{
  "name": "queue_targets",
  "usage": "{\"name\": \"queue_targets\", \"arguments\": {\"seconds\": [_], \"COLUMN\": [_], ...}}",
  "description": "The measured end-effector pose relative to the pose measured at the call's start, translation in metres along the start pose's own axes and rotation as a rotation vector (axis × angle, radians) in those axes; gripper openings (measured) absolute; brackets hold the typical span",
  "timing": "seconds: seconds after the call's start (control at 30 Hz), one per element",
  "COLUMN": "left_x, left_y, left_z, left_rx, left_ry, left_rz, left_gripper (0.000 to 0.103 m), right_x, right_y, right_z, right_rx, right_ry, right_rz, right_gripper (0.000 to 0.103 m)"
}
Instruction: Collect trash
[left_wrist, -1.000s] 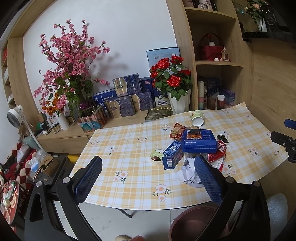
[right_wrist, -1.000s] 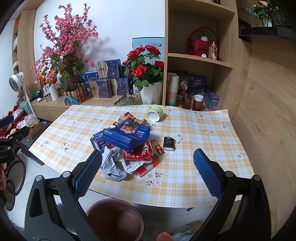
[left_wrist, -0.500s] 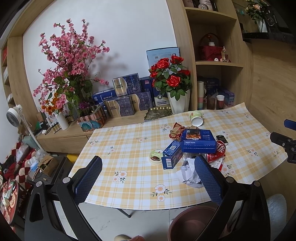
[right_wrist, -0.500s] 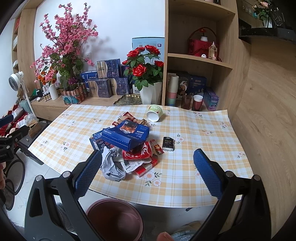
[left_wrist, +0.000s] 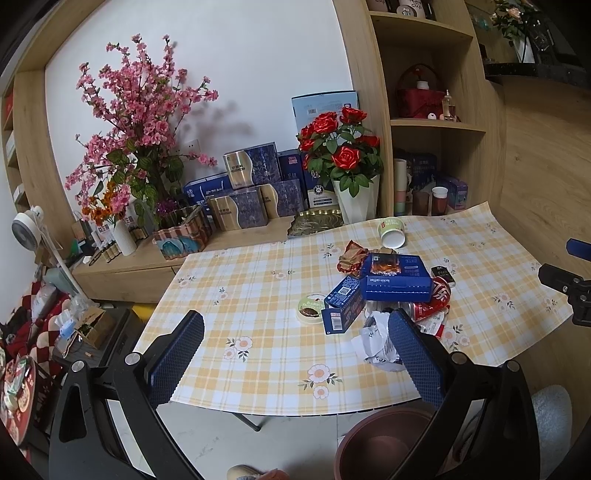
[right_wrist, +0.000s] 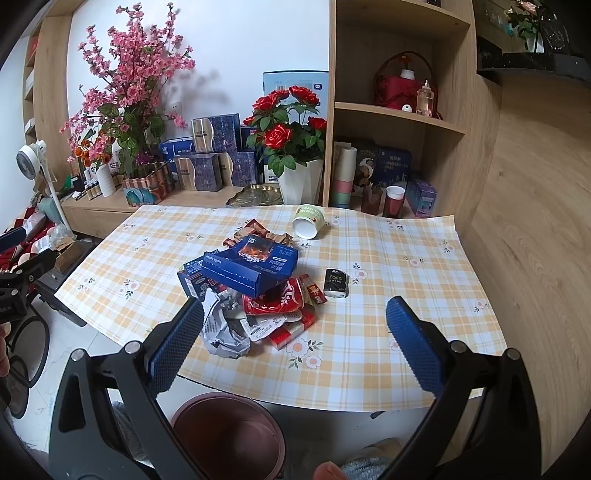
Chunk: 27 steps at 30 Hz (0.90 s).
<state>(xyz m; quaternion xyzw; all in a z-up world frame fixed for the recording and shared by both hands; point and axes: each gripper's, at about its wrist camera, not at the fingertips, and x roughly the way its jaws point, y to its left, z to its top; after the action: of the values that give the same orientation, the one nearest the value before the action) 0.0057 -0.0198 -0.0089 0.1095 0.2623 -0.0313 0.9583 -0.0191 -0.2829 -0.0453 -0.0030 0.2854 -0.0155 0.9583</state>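
A heap of trash lies on the checked tablecloth (left_wrist: 258, 295) (right_wrist: 388, 266): a large blue coffee box (left_wrist: 397, 278) (right_wrist: 251, 264), a smaller blue box (left_wrist: 341, 304), a crushed red can (left_wrist: 436, 295) (right_wrist: 275, 297), crumpled white paper (left_wrist: 375, 341) (right_wrist: 221, 328), a round lid (left_wrist: 310, 310), a black packet (right_wrist: 337, 282), a tipped paper cup (left_wrist: 392, 230) (right_wrist: 309, 220). A brown bin (left_wrist: 380, 443) (right_wrist: 229, 435) stands on the floor below the table's near edge. My left gripper (left_wrist: 295, 354) and right gripper (right_wrist: 291, 347) are open, empty, short of the heap.
Behind the table a low cabinet carries gift boxes (left_wrist: 251, 199), pink blossoms (left_wrist: 136, 122) and a vase of red roses (left_wrist: 343, 158). Shelves (right_wrist: 399, 110) rise at the back right. A wooden wall (right_wrist: 535, 221) bounds the right. A fan (left_wrist: 27, 229) and clutter sit left.
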Motion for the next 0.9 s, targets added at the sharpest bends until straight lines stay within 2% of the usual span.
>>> {"name": "queue_targets", "arguments": {"seconds": [0.33, 0.43, 0.53, 0.9], "left_x": [0.005, 0.004, 0.010, 0.018], "left_y": [-0.013, -0.007, -0.010, 0.001], "left_z": [-0.001, -0.001, -0.017, -0.024], "left_rx": [-0.001, -0.002, -0.005, -0.027], "left_ry": [0.003, 0.003, 0.005, 0.015], "left_rz": [0.001, -0.001, -0.003, -0.031], "left_gripper": [0.098, 0.098, 0.098, 0.098], "right_x": [0.000, 0.001, 0.002, 0.011], "right_y": [0.000, 0.001, 0.001, 0.009], "right_z": [0.000, -0.001, -0.002, -0.011], "right_rx": [0.000, -0.001, 0.000, -0.023], "right_ry": [0.003, 0.005, 0.007, 0.018], "right_rz": [-0.001, -0.004, -0.004, -0.002], "right_gripper": [0.097, 0.097, 0.097, 0.097]}}
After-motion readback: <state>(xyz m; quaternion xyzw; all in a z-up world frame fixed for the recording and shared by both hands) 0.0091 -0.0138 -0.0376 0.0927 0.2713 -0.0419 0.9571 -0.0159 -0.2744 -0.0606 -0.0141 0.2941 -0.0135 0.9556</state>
